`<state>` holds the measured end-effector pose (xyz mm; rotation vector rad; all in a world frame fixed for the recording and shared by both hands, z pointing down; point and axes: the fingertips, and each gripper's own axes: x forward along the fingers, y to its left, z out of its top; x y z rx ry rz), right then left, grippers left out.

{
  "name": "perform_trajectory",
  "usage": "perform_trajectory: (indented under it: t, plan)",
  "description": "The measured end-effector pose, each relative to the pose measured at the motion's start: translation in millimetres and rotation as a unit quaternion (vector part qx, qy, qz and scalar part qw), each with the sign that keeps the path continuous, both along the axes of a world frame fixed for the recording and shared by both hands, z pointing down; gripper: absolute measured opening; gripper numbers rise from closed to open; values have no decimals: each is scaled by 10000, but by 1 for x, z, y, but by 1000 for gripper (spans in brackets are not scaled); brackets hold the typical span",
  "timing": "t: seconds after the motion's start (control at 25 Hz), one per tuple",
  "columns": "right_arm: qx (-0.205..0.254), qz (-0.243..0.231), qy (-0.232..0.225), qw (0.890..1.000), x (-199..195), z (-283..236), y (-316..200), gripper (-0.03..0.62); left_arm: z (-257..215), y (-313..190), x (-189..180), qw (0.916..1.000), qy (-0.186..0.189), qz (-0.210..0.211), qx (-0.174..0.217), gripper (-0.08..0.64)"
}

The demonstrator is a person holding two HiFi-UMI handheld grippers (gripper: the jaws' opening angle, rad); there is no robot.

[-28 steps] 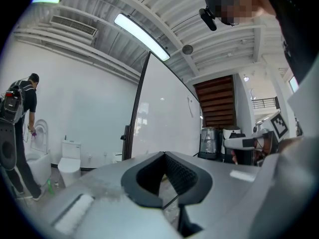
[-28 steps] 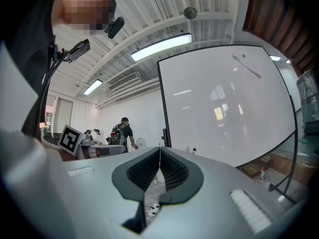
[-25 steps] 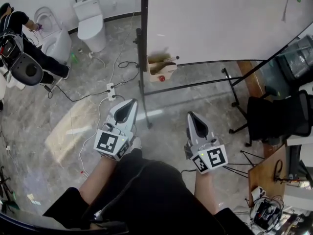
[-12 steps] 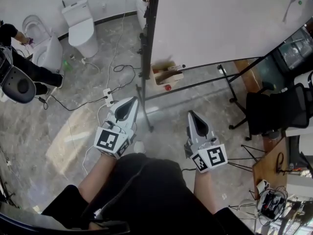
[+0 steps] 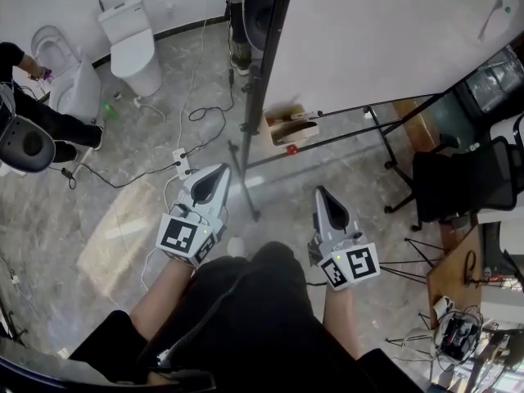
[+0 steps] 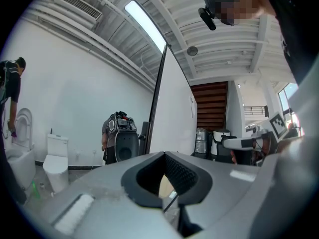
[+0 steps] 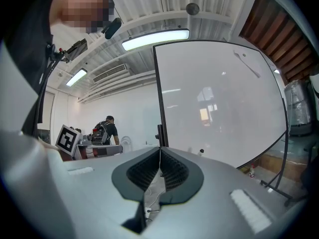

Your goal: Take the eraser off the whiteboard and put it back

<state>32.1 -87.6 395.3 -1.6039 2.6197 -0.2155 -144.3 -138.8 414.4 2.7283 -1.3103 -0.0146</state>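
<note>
The eraser could not be identified with certainty; a small greenish item [image 5: 512, 9] was seen fixed to the whiteboard [image 5: 393, 31] near its upper right corner in the head view. An open cardboard box [image 5: 286, 129] was set at the board's foot; thin stick-like items, too small to name, were held in it; a red object [image 5: 292, 149] lay just beside it. The left gripper [image 5: 219, 170] and right gripper [image 5: 319, 191] were held well apart from the board, jaws closed together on nothing.

Head view looks steeply down on the grey marble floor [image 5: 123, 219]; both level gripper views share the black-framed white whiteboard [image 5: 393, 31].
</note>
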Motion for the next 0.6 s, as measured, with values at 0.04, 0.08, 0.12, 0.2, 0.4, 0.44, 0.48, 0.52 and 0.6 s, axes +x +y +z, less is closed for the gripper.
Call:
perform_trajectory:
  t: [0.04, 0.08, 0.12, 0.2, 0.4, 0.44, 0.48, 0.52, 0.6]
  plan:
    - [-17, 3, -4, 10000, 0, 1, -2, 11, 1, -1, -1, 10000, -4, -3, -19, 6]
    - [-25, 17, -15, 10000, 0, 2, -4, 11, 2, -3, -1, 10000, -10, -6, -33, 6]
    - [-28, 40, -27, 10000, 2, 3, -7, 11, 3, -5, -1, 10000, -17, -13, -43, 6]
    - [-27, 110, -43, 9999, 7, 7, -15, 11, 4, -8, 1, 10000, -29, -37, -53, 6]
    - [29, 390, 134, 9991, 30, 19, -39, 11, 0, -21, 10, 9998, -43, -171, -28, 6]
    - [34, 454, 177, 9988, 35, 21, -45, 11, 0, -23, 11, 9998, -53, -206, -26, 6]
    - [33, 511, 209, 9985, 40, 23, -51, 11, -1, -26, 14, 9997, -65, -225, -21, 6]
    - [27, 543, 230, 9983, 45, 26, -57, 11, -2, -28, 18, 9997, -75, -226, -11, 6]
    - [-7, 514, 283, 9983, 51, 32, -70, 26, -6, -33, 27, 9997, -76, -222, 25, 6]
